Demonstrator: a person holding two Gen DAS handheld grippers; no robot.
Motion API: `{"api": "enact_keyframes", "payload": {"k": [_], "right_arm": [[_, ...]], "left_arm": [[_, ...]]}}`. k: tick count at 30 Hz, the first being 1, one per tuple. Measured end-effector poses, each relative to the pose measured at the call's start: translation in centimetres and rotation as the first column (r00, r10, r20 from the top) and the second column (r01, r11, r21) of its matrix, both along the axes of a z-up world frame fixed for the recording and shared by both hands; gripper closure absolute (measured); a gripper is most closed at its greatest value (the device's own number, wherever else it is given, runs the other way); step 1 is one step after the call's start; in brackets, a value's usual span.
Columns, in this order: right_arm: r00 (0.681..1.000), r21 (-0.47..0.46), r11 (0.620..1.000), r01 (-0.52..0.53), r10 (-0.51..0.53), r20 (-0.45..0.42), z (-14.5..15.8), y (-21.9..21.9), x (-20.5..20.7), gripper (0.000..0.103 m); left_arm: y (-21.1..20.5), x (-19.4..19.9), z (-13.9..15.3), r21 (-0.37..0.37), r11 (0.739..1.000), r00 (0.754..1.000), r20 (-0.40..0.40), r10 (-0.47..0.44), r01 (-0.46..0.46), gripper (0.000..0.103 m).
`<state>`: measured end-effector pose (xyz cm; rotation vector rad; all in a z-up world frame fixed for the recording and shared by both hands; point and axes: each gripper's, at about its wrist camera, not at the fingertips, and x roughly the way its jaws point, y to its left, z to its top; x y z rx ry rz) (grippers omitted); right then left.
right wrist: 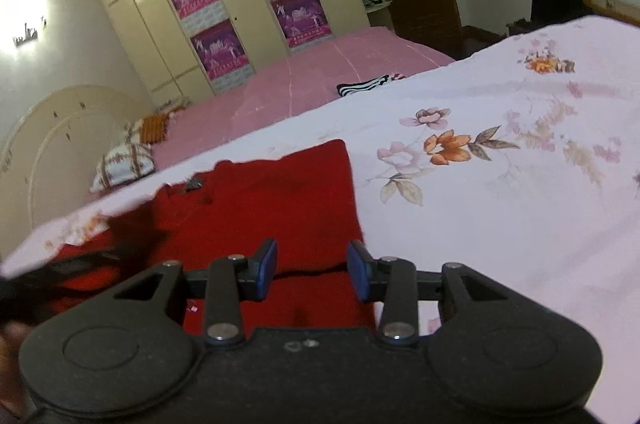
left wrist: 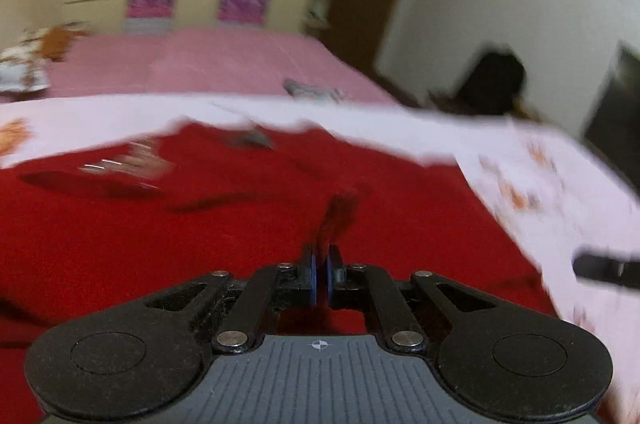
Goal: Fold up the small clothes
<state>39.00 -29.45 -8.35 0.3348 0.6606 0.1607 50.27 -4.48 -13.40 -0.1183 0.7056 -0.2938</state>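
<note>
Red knit garment [right wrist: 276, 207] lies flat on the floral bedsheet [right wrist: 500, 159]. We judge it soft, light and floppy, best pinched at an edge or corner. Our left gripper [left wrist: 322, 270] is clamped together on a red fold; our right gripper [right wrist: 312, 270] stands apart over the cloth, gripping nothing.

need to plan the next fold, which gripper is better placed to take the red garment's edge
Right, probably. The right gripper sits with jaws apart over the red garment at its edge. The left gripper is shut, seemingly on red cloth, its view blurred.
</note>
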Motion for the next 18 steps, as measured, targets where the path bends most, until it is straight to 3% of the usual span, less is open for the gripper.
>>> {"api": "enact_keyframes", "payload": {"k": [1,2,4,7,11,16,18], "right_arm": [[1.0,0.026,1.0,-0.005,0.005,-0.01,-0.2,0.1,0.1,0.059],[1.0,0.063,0.998,-0.016,0.017,-0.017,-0.5,0.2,0.3,0.051],[0.999,0.143,0.989,-0.038,0.042,-0.022,-0.9,0.6,0.7,0.043],[0.995,0.298,0.952,-0.073,0.092,-0.049,-2.1,1.6,2.1,0.05],[0.985,0.396,0.913,-0.095,0.142,-0.093,-3.8,4.3,4.8,0.053],[0.976,0.456,0.887,-0.069,0.155,-0.153,-5.8,7.0,7.7,0.056],[0.975,0.445,0.894,-0.049,0.139,-0.171,-6.1,7.6,8.5,0.067]], "left_arm": [[-1.7,-2.1,0.2,0.038,0.999,1.0,0.021,-0.002,0.001,0.091],[-2.6,-4.1,0.7,0.066,0.998,0.999,0.05,-0.007,0.004,0.063],[-1.8,-6.5,2.2,0.075,0.997,0.991,0.137,0.001,-0.012,0.033],[3.1,-9.3,4.3,0.107,0.985,0.975,0.189,0.116,-0.137,0.033],[10.6,-13.3,4.1,0.147,0.93,0.931,0.2,0.305,-0.337,0.033],[14.8,-13.5,2.4,0.198,0.889,0.91,0.141,0.391,-0.412,0.033],[16.2,-13.2,2.0,0.186,0.889,0.908,0.103,0.406,-0.419,0.033]]}}
